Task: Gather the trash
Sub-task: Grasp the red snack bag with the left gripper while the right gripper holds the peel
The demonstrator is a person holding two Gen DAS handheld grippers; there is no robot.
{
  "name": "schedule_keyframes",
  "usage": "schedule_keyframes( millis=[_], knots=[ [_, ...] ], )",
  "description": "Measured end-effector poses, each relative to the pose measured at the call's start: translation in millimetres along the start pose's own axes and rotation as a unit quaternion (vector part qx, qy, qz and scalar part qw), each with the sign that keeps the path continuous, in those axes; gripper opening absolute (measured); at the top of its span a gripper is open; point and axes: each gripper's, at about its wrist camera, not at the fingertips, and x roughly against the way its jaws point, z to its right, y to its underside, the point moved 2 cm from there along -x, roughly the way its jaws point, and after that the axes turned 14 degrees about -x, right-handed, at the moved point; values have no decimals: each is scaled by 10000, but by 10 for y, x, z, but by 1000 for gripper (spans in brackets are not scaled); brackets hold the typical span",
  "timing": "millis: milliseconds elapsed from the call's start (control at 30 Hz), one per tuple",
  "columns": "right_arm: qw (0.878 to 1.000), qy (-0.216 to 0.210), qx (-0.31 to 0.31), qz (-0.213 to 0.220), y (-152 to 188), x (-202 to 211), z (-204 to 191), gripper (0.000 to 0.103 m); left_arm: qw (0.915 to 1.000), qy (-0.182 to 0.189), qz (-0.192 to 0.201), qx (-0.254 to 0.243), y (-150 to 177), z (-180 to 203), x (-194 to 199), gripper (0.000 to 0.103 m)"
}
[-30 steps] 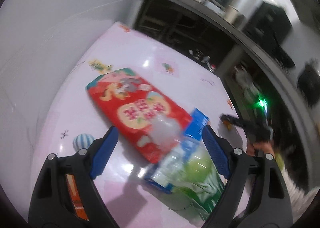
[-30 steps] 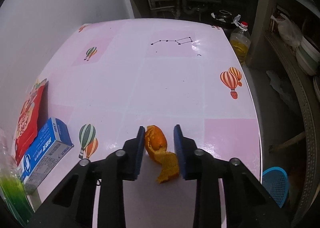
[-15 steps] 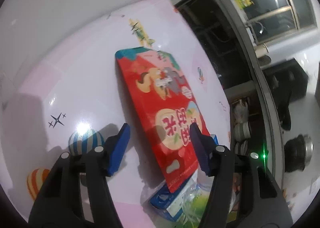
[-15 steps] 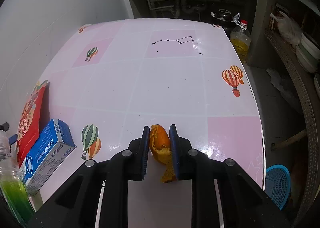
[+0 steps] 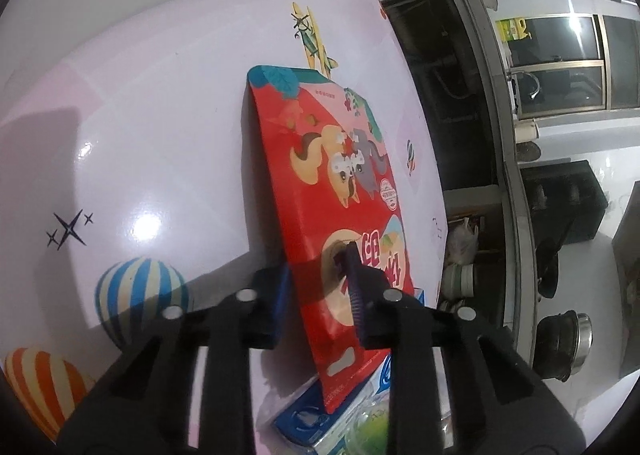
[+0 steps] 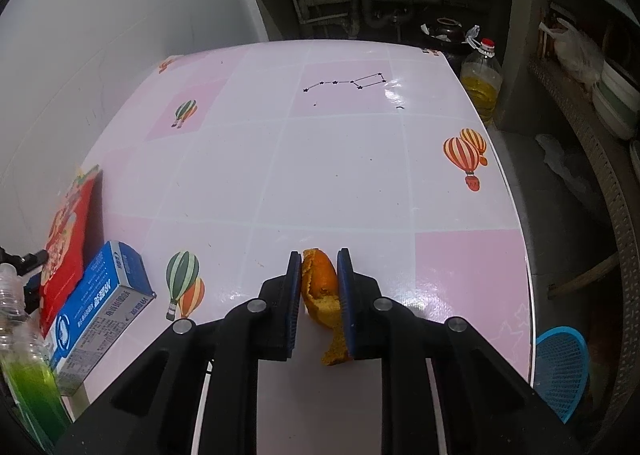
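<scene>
A red snack bag [image 5: 328, 159] stands tilted on its edge on the pink table [image 5: 140, 135]. My left gripper [image 5: 316, 275] is closing on the bag's near end, one pad against each face. In the right wrist view the same red bag [image 6: 68, 231] leans at the table's left edge. A piece of orange peel [image 6: 320, 283] sits near the table's front. My right gripper [image 6: 319, 257] is closing on it, both blue pads pressing its sides.
A blue carton [image 6: 100, 295] and a plastic bottle of green liquid [image 6: 24, 371] lie beside the red bag. A blue basket [image 6: 560, 367] sits on the floor at the right. An oil bottle [image 6: 482, 83] stands past the table's far corner.
My left gripper has rolled, come down over the red bag and narrowed from wide open onto it. My right gripper's pads have closed in onto the orange peel.
</scene>
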Motion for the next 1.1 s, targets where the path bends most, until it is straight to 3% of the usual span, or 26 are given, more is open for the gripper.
schedule_keyframes(
  millis=[100,333,400,600,800,1100],
  knots=[
    [9999,-81,-79,16,-6,6,13,15,9999,71,141,-65,-6,39,31,12],
    [9995,-209,-228,76,-2,35,41,12,9970,156,664,-368,-84,205,207,7],
    [9993,-241,-270,93,12,52,56,11,9957,191,765,-489,-124,287,234,0],
    [9969,-549,-521,234,-3,229,124,11,9903,153,1002,-952,-239,571,302,0],
    [9937,-752,-713,429,-45,443,214,11,9817,157,1321,-1361,-317,812,444,0],
    [9863,-1098,-904,831,-27,785,322,11,9604,79,2005,-1934,-417,1183,806,0]
  ],
)
